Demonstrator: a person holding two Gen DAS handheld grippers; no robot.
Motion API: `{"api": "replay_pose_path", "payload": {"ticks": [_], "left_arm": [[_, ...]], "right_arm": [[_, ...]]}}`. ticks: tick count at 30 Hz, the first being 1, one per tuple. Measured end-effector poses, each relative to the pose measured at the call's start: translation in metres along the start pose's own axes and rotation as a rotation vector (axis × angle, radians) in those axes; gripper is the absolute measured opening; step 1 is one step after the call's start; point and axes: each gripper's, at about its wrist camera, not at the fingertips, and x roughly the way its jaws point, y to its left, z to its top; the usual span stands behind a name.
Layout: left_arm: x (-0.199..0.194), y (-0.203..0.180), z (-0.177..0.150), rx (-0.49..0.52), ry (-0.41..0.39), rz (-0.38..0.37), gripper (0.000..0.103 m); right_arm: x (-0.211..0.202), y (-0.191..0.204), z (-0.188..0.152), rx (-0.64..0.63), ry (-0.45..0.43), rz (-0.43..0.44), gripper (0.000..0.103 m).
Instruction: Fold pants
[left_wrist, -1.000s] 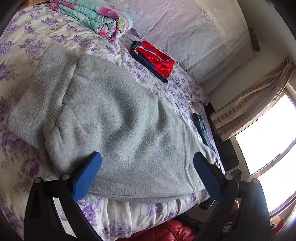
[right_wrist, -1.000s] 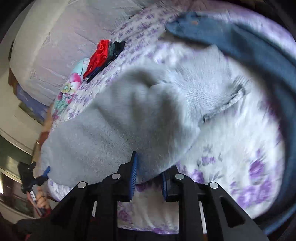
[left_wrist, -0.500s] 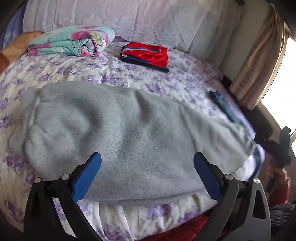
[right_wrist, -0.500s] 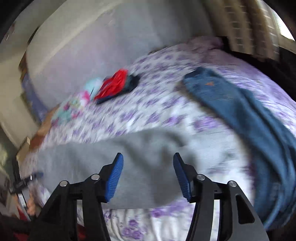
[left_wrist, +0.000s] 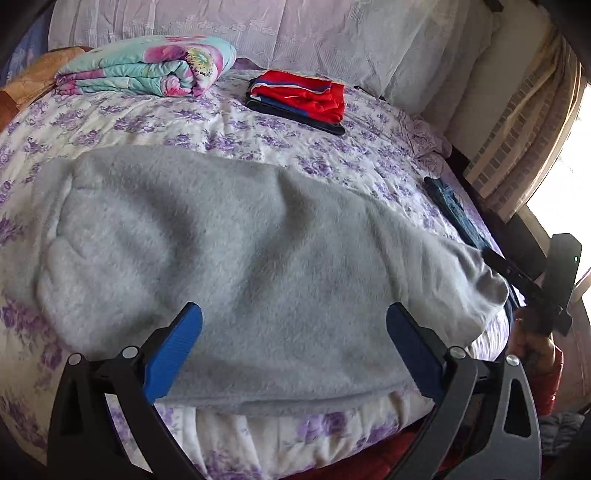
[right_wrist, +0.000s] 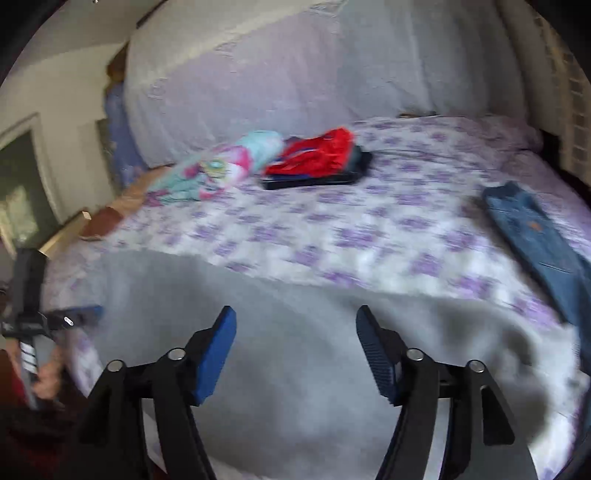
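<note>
Right jaws just opened off grey pants (left_wrist: 229, 258), left jaws wide, floral bedspread (left_wrist: 236, 125) (headboard behind)

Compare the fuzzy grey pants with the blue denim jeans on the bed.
The fuzzy grey pants are thick, fleecy and lie broad across the near edge; the blue denim jeans are smooth, narrower and lie off to the right side. Both rest on the purple-flowered bedsheet, held by neither gripper.

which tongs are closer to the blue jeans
Right. The right tongs hover open over the gray fleece pants at the end beside the blue jeans. The left tongs, also open, hover at the pants' other end, with the jeans far off.
</note>
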Motion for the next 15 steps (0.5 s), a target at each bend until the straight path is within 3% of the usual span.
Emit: {"api": "replay_pose_path", "payload": {"ticks": [4,8,11,15], "left_arm": [[0.029,0.004,-0.008,0.043,0.039,0.126,0.098],[0.037,-0.013,-0.02,0.158,0.007,0.245,0.098],[0.027,-0.007,-0.015,0.125,0.007,0.204,0.098],[-0.009,0.021,0.0,-0.028,-0.055,0.121,0.098]], "right_arm": [[0.073,0.037,0.015,0.008,0.138,0.126,0.071],[0.14,0.052,0.008,-0.06,0.279,0.054,0.082],[0.117,0.051,0.018,0.036,0.235,0.076,0.08],[0.081,0.083,0.029,-0.067,0.139,0.121,0.081]]}}
